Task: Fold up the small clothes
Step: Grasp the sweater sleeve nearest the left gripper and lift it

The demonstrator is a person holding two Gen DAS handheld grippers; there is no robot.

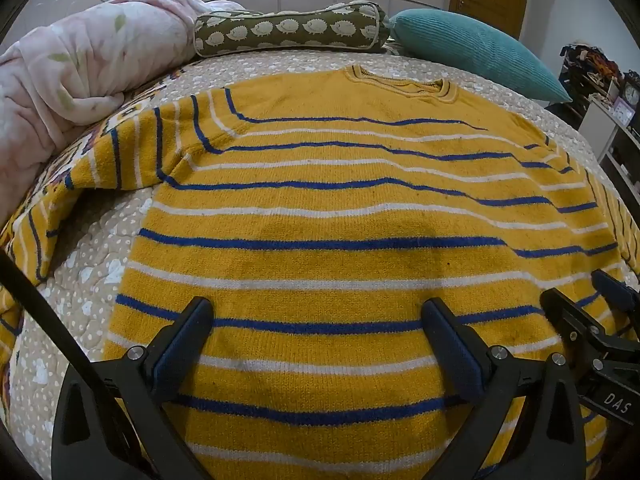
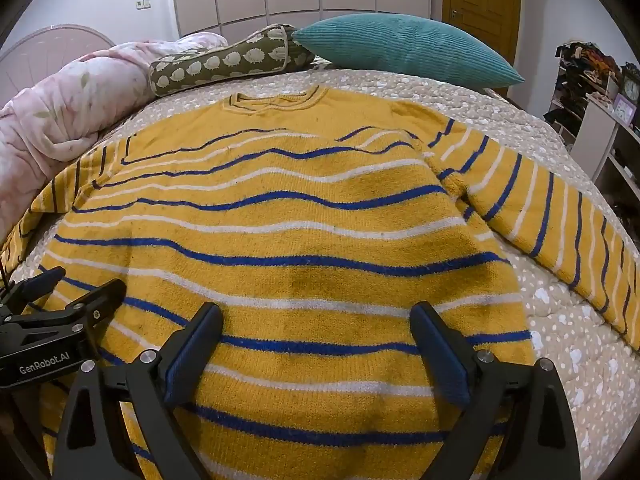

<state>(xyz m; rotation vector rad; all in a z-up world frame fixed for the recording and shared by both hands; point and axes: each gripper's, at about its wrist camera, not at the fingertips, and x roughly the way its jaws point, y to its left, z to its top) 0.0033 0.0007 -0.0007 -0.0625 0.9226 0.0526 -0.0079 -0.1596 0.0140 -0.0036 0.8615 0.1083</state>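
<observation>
Left wrist view looks down on a yellow sweater [image 1: 320, 208] with blue and white stripes, spread flat on the quilted bedspread [image 1: 80, 272], collar toward the pillows; the left gripper [image 1: 318, 322] hangs over its lower part with fingers spread wide and nothing between them. Right wrist view shows the right gripper [image 2: 316, 326] likewise wide and empty above the hem region, beside the left one; a teal pillow [image 2: 404, 46], a hedgehog-print bolster [image 2: 224, 62] and a pink duvet [image 2: 64, 108] lie beyond the collar.
</observation>
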